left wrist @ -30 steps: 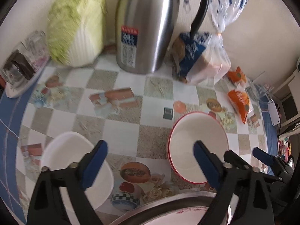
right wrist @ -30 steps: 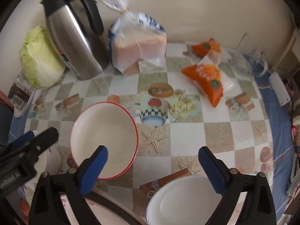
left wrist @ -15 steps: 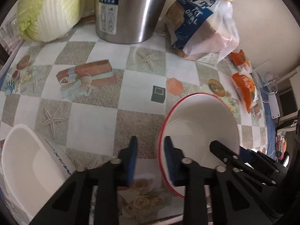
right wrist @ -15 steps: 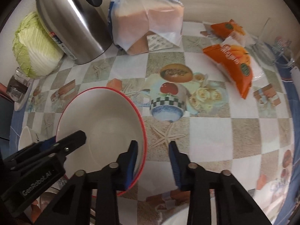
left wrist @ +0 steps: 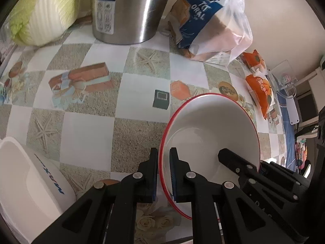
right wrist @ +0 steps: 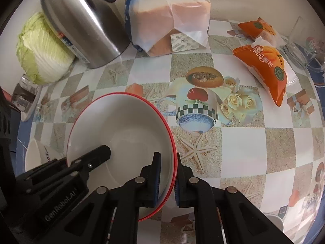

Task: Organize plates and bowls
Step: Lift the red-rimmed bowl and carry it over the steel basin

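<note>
A white bowl with a red rim [left wrist: 209,134] is held between both grippers above the patterned tablecloth. My left gripper [left wrist: 163,158] is shut on its left rim, one finger inside and one outside. My right gripper [right wrist: 167,162] is shut on its right rim in the right wrist view, where the bowl [right wrist: 121,130] fills the lower left. Each gripper shows in the other's view, reaching into the bowl. A white bowl with blue lettering [left wrist: 26,185] sits at the lower left; it also shows in the right wrist view [right wrist: 38,154].
A steel kettle [left wrist: 126,10], a cabbage [left wrist: 40,12] and a bagged bread loaf [left wrist: 207,26] stand along the back wall. Orange snack packets [right wrist: 266,65] lie at the right. Another white dish's edge [right wrist: 274,221] shows at the lower right.
Both grippers moved in from open and closed on opposite rims of the red-rimmed bowl. The bowl now looks larger and a little tilted in both views.
</note>
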`<control>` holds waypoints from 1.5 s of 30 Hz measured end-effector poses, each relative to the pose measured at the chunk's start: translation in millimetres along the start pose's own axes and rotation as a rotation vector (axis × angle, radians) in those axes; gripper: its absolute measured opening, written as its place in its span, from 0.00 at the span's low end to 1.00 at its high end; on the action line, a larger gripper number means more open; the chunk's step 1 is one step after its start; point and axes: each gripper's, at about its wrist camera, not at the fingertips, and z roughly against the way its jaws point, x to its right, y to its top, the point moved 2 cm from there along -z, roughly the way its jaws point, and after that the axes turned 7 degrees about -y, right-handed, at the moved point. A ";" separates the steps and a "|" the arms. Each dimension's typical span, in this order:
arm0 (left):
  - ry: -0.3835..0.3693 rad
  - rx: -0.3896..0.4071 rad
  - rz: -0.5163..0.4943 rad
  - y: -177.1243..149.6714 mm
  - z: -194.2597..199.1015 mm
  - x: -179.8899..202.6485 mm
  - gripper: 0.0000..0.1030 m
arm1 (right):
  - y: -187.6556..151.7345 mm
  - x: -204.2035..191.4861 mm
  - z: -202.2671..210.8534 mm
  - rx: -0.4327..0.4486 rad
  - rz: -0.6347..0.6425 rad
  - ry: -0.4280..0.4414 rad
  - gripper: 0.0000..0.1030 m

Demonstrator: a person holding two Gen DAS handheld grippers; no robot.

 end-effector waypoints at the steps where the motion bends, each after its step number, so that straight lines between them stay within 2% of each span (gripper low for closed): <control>1: -0.002 0.008 0.000 1.5 2.4 2.4 0.11 | 1.0 1.0 2.4 0.005 -0.002 -0.001 0.12; 8: -0.014 0.057 0.011 4.9 37.2 13.4 0.11 | 5.9 5.7 36.8 0.061 -0.007 0.013 0.12; 16: -0.018 0.096 0.033 -23.7 78.8 18.1 0.11 | -13.4 -3.4 76.2 0.105 0.021 0.002 0.12; 25: -0.003 0.143 0.037 -62.7 108.5 15.9 0.11 | -51.4 -22.9 104.3 0.143 0.075 -0.028 0.12; 37: -0.013 0.208 0.039 -125.8 136.5 3.4 0.11 | -114.9 -34.1 123.1 0.192 0.072 0.005 0.12; 42: -0.055 0.229 0.081 -151.7 141.1 -8.0 0.11 | -141.1 -40.0 129.7 0.221 0.070 0.020 0.12; 45: -0.041 0.231 0.076 -160.4 143.6 -9.1 0.11 | -152.5 -44.5 129.8 0.228 0.077 0.014 0.12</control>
